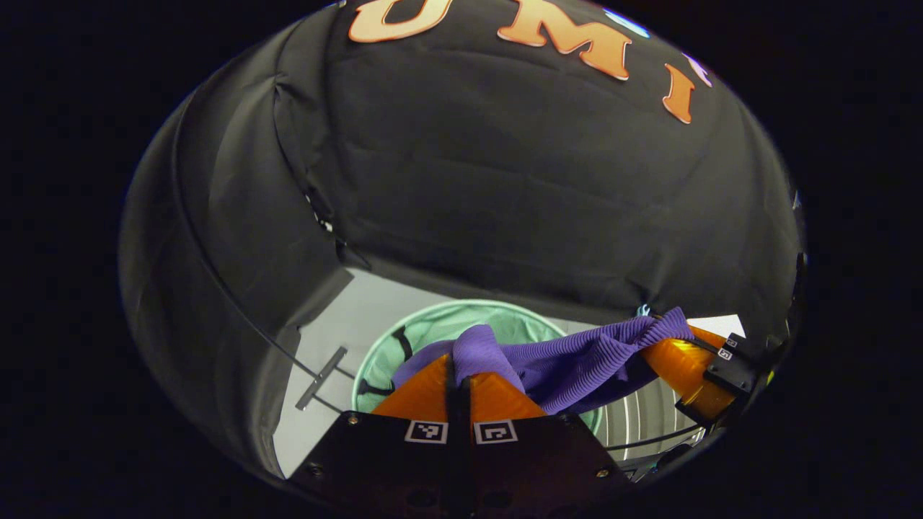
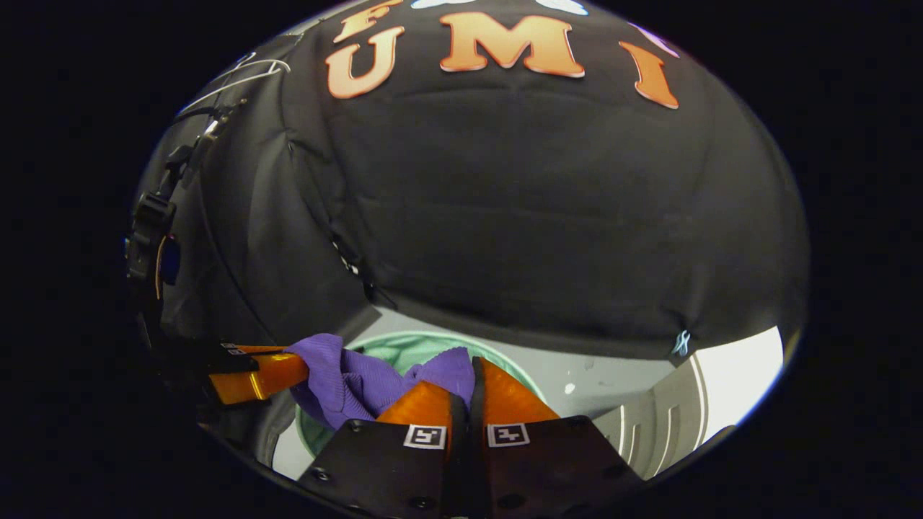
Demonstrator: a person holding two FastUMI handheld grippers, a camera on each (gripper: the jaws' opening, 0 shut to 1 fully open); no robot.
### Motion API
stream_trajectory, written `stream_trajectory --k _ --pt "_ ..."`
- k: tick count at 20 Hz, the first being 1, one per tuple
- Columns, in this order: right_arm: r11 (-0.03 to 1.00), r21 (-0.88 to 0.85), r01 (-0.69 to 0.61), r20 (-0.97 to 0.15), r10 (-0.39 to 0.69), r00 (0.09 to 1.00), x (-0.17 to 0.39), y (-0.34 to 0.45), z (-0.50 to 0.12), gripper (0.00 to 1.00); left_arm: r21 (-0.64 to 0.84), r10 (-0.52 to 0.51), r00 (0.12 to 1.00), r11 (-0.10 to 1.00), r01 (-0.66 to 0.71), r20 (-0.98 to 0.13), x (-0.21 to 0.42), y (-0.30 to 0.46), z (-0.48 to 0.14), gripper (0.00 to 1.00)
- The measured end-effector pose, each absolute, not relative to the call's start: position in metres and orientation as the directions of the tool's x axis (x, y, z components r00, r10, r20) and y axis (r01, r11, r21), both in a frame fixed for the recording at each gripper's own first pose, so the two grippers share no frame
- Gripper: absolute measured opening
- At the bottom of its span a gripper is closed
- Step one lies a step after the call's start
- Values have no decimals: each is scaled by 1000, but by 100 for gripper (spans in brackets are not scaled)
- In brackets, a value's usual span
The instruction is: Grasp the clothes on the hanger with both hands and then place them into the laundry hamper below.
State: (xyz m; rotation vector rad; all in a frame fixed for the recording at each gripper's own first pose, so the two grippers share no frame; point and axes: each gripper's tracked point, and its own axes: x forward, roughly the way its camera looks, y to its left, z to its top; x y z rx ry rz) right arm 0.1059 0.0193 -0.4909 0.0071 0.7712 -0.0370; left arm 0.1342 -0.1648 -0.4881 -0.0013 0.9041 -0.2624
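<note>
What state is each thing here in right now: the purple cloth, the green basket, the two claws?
Purple garment: off the hanger, stretched between both grippers above the hamper.
Laundry hamper: open-topped, garment not yet inside.
Left gripper: shut on one end of the garment.
Right gripper: shut on the other end.

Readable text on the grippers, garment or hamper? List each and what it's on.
No readable words or numbers.
Left gripper: two square markers, black-and-white coded patterns, not text.
Right gripper: two of the same tags, patterns only; seen from the left gripper view they are too small to read.
Purple garment: no print visible.
Hamper: no label visible.
</note>
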Motion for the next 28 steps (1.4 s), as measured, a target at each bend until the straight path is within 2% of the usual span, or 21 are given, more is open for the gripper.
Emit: stream_trajectory --k 6,8,9,10,11,12,13,14,15,16,19,21,22,23,28 --pt "997 -4 75 -816 -47 576 77 15 -573 8 -50 -134 432 978 201 -892 102 -149 -562 1" --pt "995 -1 102 -854 -55 518 67 16 -596 8 -53 -115 363 983 177 -924 88 -145 -579 6" --pt "994 9 112 -866 -48 497 63 18 -603 12 -67 -119 329 984 164 -937 81 -145 -586 10" --pt "993 6 120 -871 -53 488 61 15 -606 15 -78 -125 320 985 155 -939 79 -147 -589 12" --pt "992 9 122 -876 -51 480 58 13 -606 11 -84 -129 327 985 148 -936 82 -149 -589 18" --pt "992 11 123 -873 -51 485 59 12 -603 23 -90 -135 333 985 147 -933 83 -149 -585 21" --pt "992 4 125 -869 -58 491 62 9 -600 24 -89 -136 339 985 151 -931 85 -148 -577 37" --pt "992 2 123 -865 -60 498 60 9 -592 32 -90 -140 349 984 156 -927 85 -147 -575 53" --pt "993 4 120 -860 -57 507 64 9 -587 46 -95 -148 358 982 161 -922 85 -149 -570 48" --pt "993 9 116 -855 -52 517 66 12 -582 59 -103 -157 364 981 165 -918 85 -154 -565 58" --pt "993 -4 122 -836 -71 544 67 7 -560 65 -113 -174 391 978 175 -904 83 -159 -548 100" --pt "991 -19 130 -818 -90 568 69 2 -538 95 -104 -172 424 978 180 -889 83 -159 -526 97" --pt "992 -17 129 -808 -90 583 70 4 -529 92 -102 -174 446 978 181 -878 86 -158 -517 98" --pt "992 -13 128 -797 -88 598 71 6 -517 98 -103 -178 468 978 181 -866 88 -157 -505 98" --pt "993 -23 118 -694 -100 713 81 3 -423 98 -109 -209 596 974 199 -776 94 -161 -418 98"
